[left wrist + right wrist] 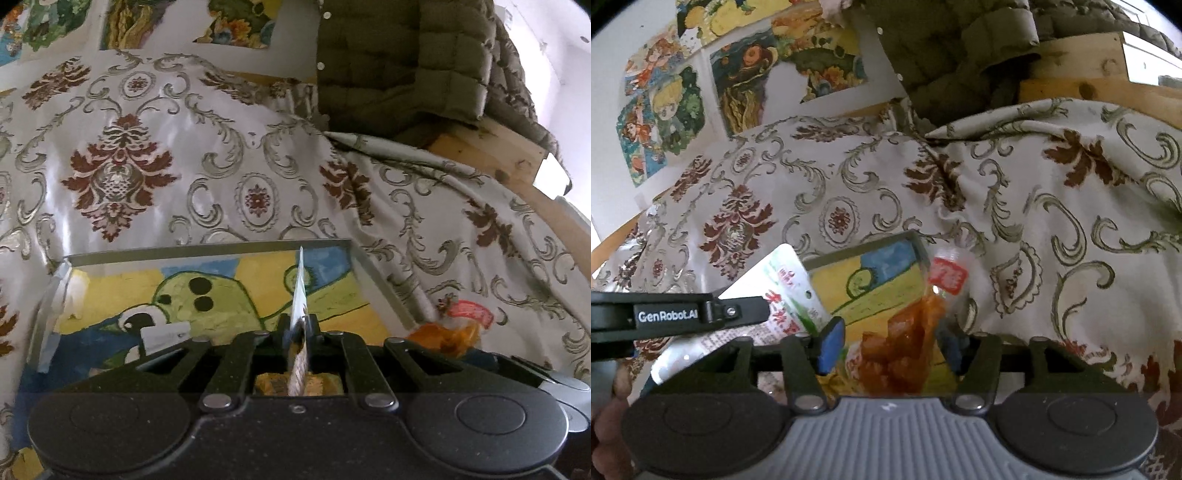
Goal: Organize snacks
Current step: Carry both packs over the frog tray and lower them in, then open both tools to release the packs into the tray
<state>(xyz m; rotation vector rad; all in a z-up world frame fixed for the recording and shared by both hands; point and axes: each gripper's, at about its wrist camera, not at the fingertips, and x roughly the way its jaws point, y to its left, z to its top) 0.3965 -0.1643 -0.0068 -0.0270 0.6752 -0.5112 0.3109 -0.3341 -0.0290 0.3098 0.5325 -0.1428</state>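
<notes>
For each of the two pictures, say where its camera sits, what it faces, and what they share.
Left wrist: on the left gripper, facing a clear tray with a painted bottom; fingers pinch a thin white-green packet.
Right wrist: on the right gripper, facing the tray; fingers straddle a clear orange snack bag; the left gripper's finger crosses in.
Shared: tray, both snacks, patterned cloth.

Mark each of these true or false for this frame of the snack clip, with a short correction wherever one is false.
1. The left gripper pinches a thin white-and-green snack packet. True.
2. The clear tray with a painted yellow, green and blue base sits on bare wood. False: it rests on a floral patterned cloth.
3. The clear packet of orange-red snack with a red label lies between the right gripper's fingers. True.
4. The tray is full of snacks. False: its painted base is mostly visible.
</notes>
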